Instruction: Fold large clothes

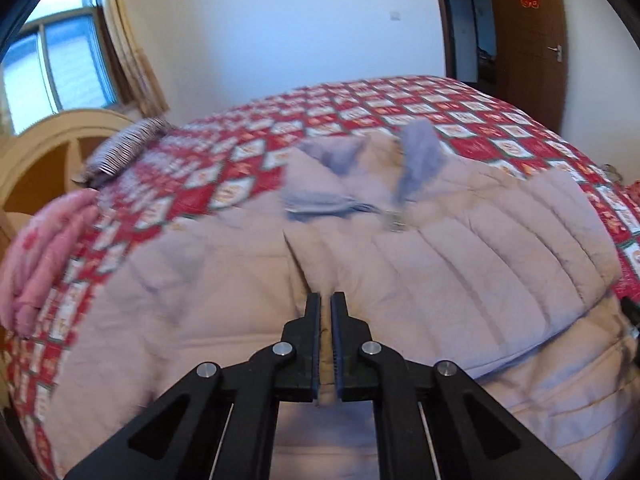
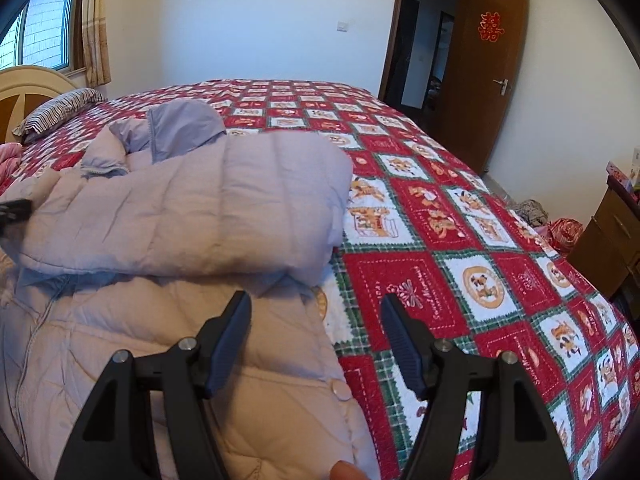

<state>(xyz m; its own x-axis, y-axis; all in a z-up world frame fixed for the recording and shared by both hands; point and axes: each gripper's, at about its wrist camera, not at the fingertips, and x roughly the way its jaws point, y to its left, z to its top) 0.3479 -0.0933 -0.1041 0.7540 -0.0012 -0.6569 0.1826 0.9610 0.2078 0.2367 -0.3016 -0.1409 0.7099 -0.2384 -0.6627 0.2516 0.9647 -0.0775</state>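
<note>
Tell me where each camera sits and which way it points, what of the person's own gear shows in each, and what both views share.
Left wrist: rides the left tool, looking along its shut fingers across the padded jacket toward the window; fabric pinched between them.
Right wrist: rides the right tool, open above the jacket's edge, facing the brown door; a fingertip shows below.
Shared: jacket, red patchwork bedspread, striped pillow, door.
</note>
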